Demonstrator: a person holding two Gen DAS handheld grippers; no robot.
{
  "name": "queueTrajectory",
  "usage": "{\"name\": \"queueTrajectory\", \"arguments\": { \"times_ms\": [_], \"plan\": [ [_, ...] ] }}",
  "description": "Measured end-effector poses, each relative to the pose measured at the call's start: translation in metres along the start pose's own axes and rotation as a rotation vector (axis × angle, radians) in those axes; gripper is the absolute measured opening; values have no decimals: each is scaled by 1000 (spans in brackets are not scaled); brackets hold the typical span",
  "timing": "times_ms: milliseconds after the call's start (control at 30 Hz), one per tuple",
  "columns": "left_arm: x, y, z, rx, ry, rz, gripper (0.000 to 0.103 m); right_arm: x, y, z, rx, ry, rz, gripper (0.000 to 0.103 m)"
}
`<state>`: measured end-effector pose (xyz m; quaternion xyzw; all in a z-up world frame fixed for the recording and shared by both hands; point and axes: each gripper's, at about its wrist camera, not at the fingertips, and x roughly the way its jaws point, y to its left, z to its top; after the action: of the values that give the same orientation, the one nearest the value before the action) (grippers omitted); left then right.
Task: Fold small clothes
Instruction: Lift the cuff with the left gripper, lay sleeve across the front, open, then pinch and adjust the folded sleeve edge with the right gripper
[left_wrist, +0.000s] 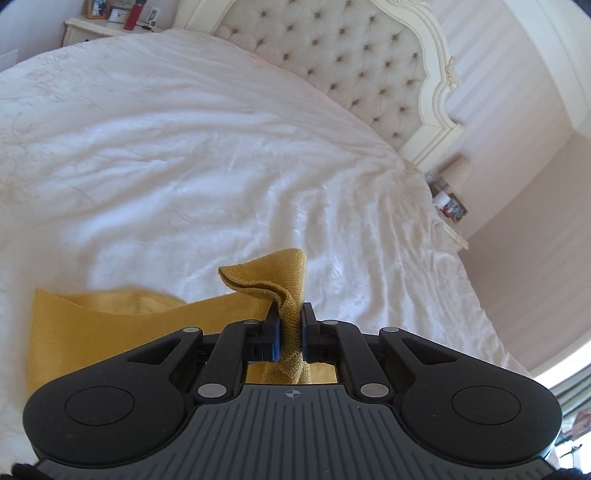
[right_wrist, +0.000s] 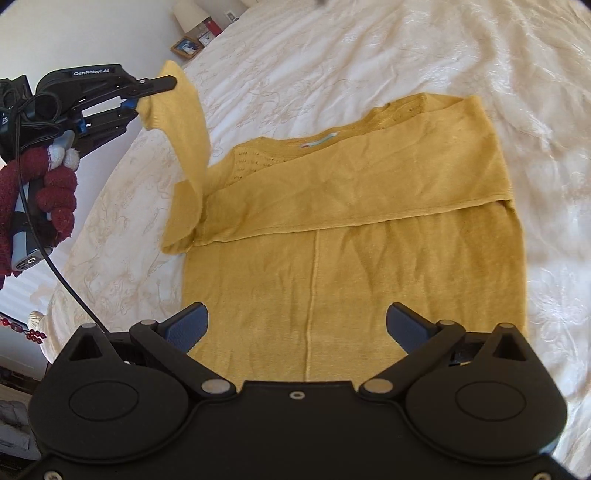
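A mustard-yellow knit sweater (right_wrist: 332, 221) lies flat on the white bedspread (right_wrist: 369, 55), one sleeve folded across its chest. My left gripper (left_wrist: 288, 317) is shut on the cuff of the other sleeve (left_wrist: 273, 273), which bunches up between the blue pads. In the right wrist view that left gripper (right_wrist: 155, 88) holds the sleeve (right_wrist: 188, 122) lifted off the bed at the upper left, the cloth hanging down to the shoulder. My right gripper (right_wrist: 297, 326) hovers open over the sweater's lower hem, nothing between its fingers.
A tufted cream headboard (left_wrist: 351, 59) stands at the bed's far end. Nightstands with picture frames, a red bottle (left_wrist: 133, 16) and a lamp (right_wrist: 190, 14) flank it. A hand in a dark red fuzzy sleeve (right_wrist: 55, 195) holds the left gripper; a black cable (right_wrist: 62, 280) hangs below.
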<state>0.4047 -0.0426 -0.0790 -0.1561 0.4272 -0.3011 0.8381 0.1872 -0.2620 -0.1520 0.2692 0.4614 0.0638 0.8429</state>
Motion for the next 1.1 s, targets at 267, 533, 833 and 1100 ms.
{"name": "queueTrajectory", "arguments": {
  "times_ms": [267,533,833,1100],
  "plan": [
    [80,-57,-44,142,133,31,26,-17,-36,1,45,-26,-22,102],
    [64,-73,-63,284,150,50,70,-14,-49,5,65,-32,-44,102],
    [20,12,-76,247,161,283,70,3,-43,53,33,-78,-66,102],
    [-1,89,-92,138,207,474,70,30,-53,107,13,-91,-103,102]
  ]
}}
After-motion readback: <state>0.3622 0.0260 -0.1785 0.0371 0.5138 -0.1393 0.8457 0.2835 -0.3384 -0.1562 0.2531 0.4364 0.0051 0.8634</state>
